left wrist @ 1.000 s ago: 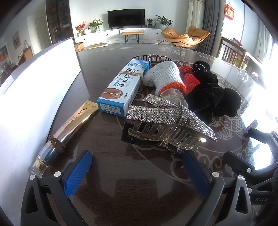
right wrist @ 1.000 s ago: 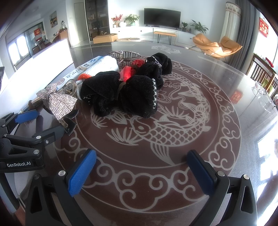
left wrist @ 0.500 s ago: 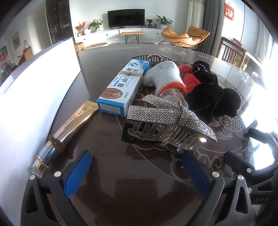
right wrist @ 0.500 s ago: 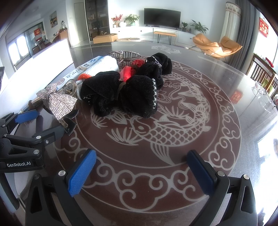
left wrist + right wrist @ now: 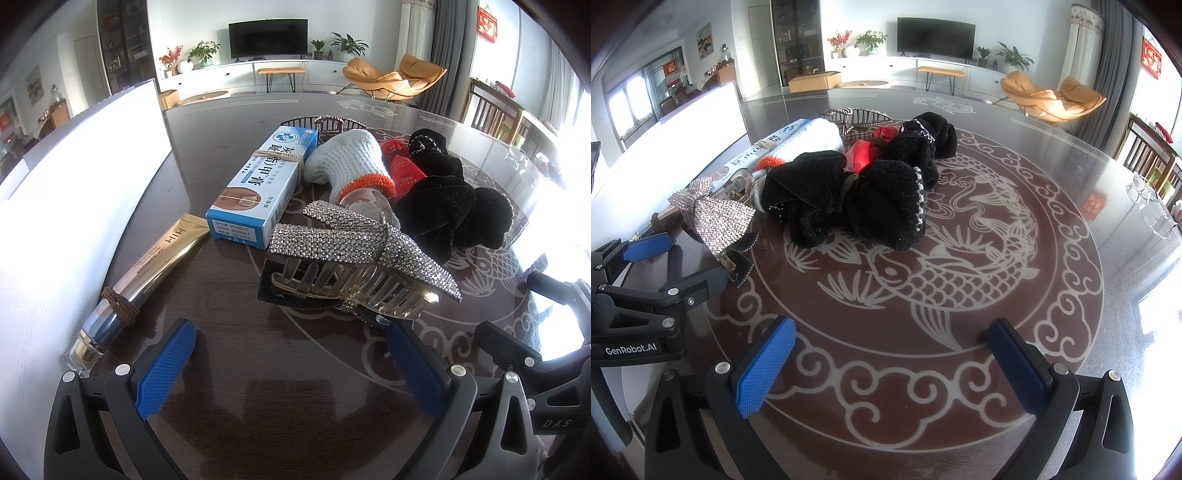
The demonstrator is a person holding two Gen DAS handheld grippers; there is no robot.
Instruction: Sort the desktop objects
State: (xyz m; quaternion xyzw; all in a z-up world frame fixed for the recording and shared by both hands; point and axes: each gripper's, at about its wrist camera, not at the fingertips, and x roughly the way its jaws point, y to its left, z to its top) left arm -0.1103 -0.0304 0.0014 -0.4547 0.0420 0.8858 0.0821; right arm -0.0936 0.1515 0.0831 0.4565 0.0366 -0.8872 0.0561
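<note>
A rhinestone bow hair claw (image 5: 354, 254) lies just ahead of my open left gripper (image 5: 291, 365), nothing between the fingers. Left of it rest a blue-white ointment box (image 5: 264, 184) and a gold tube (image 5: 147, 273) with a brown hair tie around it. Behind the claw lie a white knit glove with an orange cuff (image 5: 347, 166), a red packet (image 5: 400, 168) and black velvet scrunchies (image 5: 450, 210). My right gripper (image 5: 890, 363) stands open over the bare fish pattern, with the black scrunchies (image 5: 857, 199) and the bow claw (image 5: 713, 214) farther ahead to its left.
A white board (image 5: 74, 184) stands along the table's left side. A dark wire basket (image 5: 857, 115) sits behind the pile. The glass table (image 5: 1015, 236) carries a small red packet (image 5: 1094, 205) and clear items (image 5: 1152, 210) at the far right. The left gripper's body (image 5: 639, 306) shows at the right view's left edge.
</note>
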